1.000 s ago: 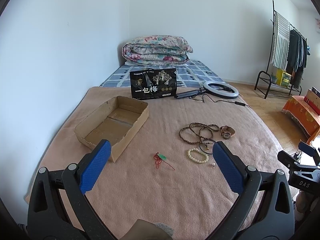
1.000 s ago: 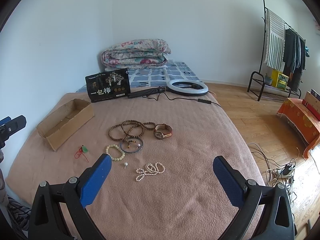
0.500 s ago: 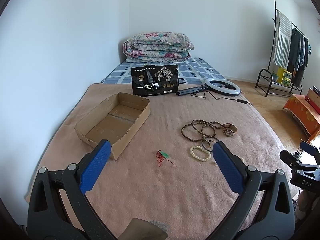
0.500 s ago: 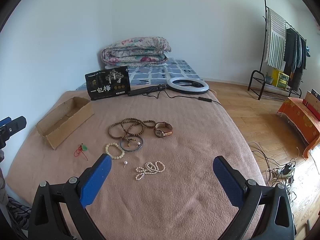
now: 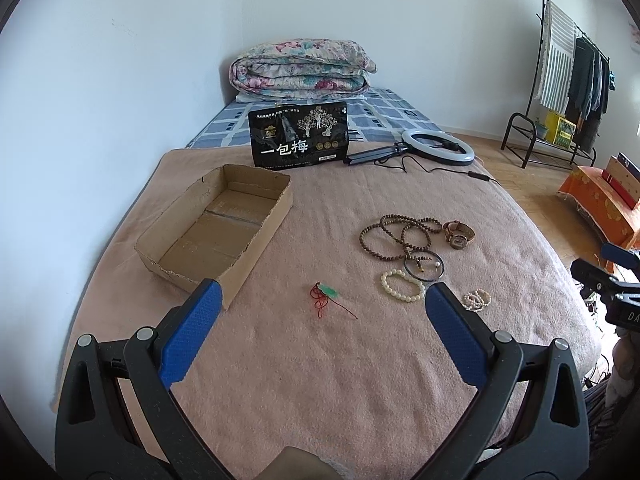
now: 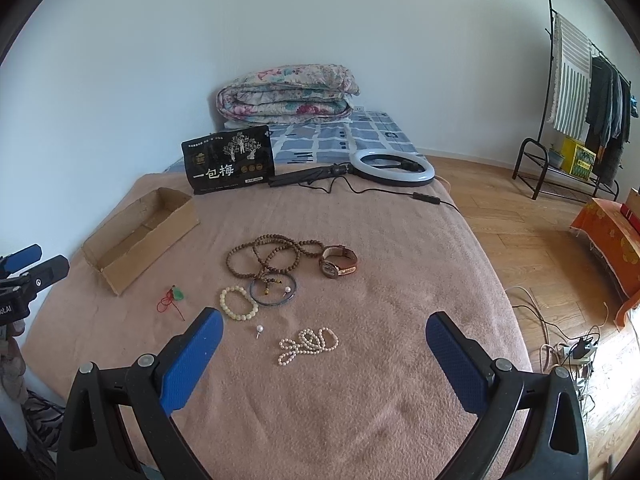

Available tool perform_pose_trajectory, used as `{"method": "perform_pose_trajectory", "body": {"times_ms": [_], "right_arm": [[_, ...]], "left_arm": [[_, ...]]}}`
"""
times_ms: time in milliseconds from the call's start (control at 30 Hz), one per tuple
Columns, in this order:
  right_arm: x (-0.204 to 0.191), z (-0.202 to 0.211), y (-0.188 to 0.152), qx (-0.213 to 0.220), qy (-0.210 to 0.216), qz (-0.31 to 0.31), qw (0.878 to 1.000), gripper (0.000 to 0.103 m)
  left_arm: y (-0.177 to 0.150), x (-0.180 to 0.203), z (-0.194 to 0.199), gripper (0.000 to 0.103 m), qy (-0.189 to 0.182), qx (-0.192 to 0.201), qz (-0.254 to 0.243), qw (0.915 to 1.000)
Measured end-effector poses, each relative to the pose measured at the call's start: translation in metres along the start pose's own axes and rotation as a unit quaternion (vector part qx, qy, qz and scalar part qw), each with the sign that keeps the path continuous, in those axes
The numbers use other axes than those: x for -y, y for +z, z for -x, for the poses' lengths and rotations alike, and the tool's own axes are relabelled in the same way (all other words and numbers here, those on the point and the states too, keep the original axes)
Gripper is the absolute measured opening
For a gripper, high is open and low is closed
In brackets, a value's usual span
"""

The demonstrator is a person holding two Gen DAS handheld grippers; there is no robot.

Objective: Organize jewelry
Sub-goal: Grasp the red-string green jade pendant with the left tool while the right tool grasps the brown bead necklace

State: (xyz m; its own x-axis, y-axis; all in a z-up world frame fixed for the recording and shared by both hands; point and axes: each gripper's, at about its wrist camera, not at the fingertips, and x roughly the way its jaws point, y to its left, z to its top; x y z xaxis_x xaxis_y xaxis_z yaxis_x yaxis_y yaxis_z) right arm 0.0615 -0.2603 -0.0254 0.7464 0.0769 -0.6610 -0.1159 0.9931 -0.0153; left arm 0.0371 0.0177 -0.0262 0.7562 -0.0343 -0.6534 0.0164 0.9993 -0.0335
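Both grippers have eased forward over the bed. In the left wrist view the cardboard box (image 5: 216, 226) and the red cord with its green pendant (image 5: 326, 298) now sit nearer the left gripper (image 5: 320, 316). In the right wrist view the pearl strand (image 6: 308, 344) lies closer to the right gripper (image 6: 324, 338). Nothing on the bed has moved.

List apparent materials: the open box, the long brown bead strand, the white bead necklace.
Open box: corrugated cardboard, matte brown, with torn ragged rims and a taped floor seam.
Long brown bead strand: likely wood or seed; dull, dark, round beads without shine.
White bead necklace: pearl or imitation pearl; small, creamy beads with slight lustre. Real or imitation cannot be told.
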Motion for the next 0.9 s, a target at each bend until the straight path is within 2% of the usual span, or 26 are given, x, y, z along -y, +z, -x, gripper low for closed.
{"method": "perform_pose_trajectory", "body": {"times_ms": [267,400,533,600,733,900], "right_arm": [[0.001,-0.038,0.038,-0.013,0.017,0.047,0.999,0.102],[-0.003,-0.070,0.054,-0.021,0.038,0.069,0.997,0.102],[-0.012,-0.107,0.068,-0.033,0.053,0.090,0.994,0.102],[-0.020,-0.129,0.072,-0.047,0.069,0.109,0.990,0.102],[-0.037,-0.177,0.076,-0.086,0.100,0.139,0.981,0.102],[-0.050,-0.233,0.084,-0.135,0.140,0.128,0.972,0.102]], "left_arm": [[-0.006,-0.002,-0.024,0.102,-0.026,-0.042,-0.001,0.9988],[-0.006,-0.002,-0.047,0.091,-0.050,-0.082,0.016,0.9953],[-0.006,0.000,-0.068,0.076,-0.051,-0.106,0.031,0.9926],[-0.007,0.005,-0.078,0.070,-0.046,-0.109,0.024,0.9928],[-0.009,0.011,-0.097,0.069,-0.039,-0.113,0.019,0.9926],[-0.008,0.010,-0.121,0.065,-0.042,-0.127,0.030,0.9905]]}}
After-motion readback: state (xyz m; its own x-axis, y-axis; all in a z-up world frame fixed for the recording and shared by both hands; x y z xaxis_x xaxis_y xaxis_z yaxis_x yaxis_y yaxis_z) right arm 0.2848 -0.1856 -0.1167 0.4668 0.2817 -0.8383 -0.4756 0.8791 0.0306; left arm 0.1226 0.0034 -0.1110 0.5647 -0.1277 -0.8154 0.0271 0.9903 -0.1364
